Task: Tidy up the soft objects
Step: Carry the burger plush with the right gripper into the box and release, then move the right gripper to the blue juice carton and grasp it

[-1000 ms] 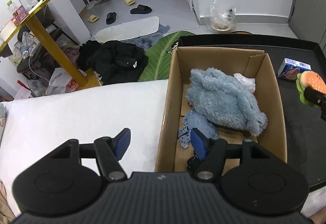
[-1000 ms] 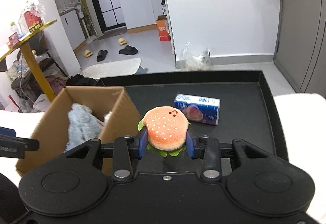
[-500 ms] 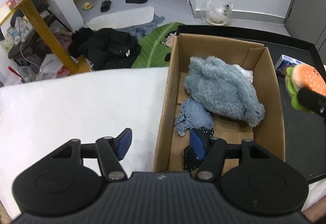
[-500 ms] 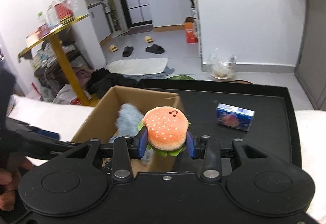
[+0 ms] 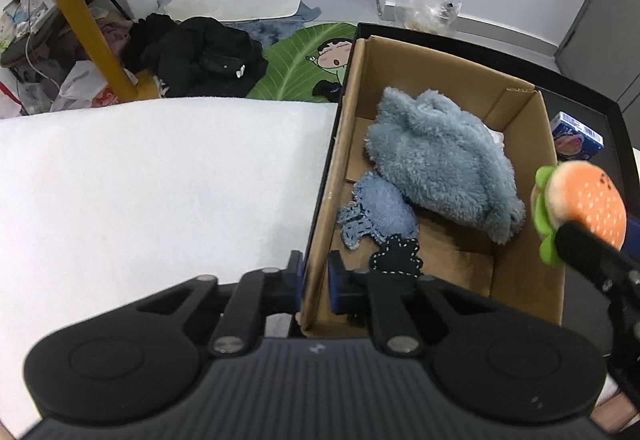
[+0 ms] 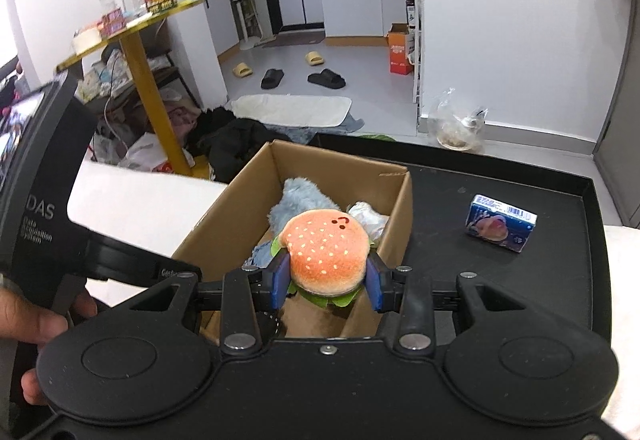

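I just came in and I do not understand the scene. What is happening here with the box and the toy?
A person is sorting soft things into a cardboard box with two handheld grippers. The right gripper holds a plush hamburger in its jaws, above the near end of the box. The left gripper is clamped on the box's near left wall. A fluffy blue plush and small cloths already lie inside. A small carton sits on the black tray.

Left gripper (image 5: 314,278) fingers straddle near-left wall of cardboard box (image 5: 320,224): one finger outside, one inside. Box sits on tray (image 6: 560,280). Ahead of inner finger, in box: small cloth (image 5: 396,256), knitted cloth (image 5: 376,214), fluffy plush (image 5: 440,160) beyond. Burger plush (image 6: 326,256) between right gripper (image 6: 327,282) fingers, above box's near-right part. Carton (image 6: 500,222) on tray, right of box.
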Demonstrator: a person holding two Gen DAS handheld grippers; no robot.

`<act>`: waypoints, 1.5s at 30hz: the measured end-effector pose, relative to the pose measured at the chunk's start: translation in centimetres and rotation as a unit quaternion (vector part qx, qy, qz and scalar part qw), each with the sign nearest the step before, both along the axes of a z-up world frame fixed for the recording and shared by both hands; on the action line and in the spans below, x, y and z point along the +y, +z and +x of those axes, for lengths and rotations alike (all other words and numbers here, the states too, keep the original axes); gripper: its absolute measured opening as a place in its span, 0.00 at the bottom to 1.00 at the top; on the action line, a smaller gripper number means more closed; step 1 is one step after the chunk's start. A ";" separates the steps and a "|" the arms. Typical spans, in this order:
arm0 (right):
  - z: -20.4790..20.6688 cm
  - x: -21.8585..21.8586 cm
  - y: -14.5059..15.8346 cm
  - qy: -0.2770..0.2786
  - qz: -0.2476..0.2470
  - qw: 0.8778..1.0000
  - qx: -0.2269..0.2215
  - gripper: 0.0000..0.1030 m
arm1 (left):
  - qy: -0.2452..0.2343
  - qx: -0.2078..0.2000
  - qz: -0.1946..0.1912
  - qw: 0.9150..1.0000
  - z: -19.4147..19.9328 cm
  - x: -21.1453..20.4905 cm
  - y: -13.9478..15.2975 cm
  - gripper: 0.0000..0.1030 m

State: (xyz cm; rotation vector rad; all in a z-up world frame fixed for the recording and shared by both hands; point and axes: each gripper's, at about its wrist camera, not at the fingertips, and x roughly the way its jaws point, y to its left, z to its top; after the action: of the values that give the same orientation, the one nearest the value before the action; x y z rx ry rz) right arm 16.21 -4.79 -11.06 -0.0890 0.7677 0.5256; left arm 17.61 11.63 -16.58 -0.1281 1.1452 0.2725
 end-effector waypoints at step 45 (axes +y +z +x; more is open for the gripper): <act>7.3 -9.2 -1.8 0.001 -0.102 0.994 -0.049 0.67 | -0.029 -0.040 0.063 0.997 0.8 -2.0 1.7 0.52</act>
State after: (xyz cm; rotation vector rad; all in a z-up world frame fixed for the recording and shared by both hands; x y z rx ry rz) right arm 23.54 -14.02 -12.88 -0.3028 0.7232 0.4394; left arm 18.40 9.64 -14.86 0.0048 1.0485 0.2845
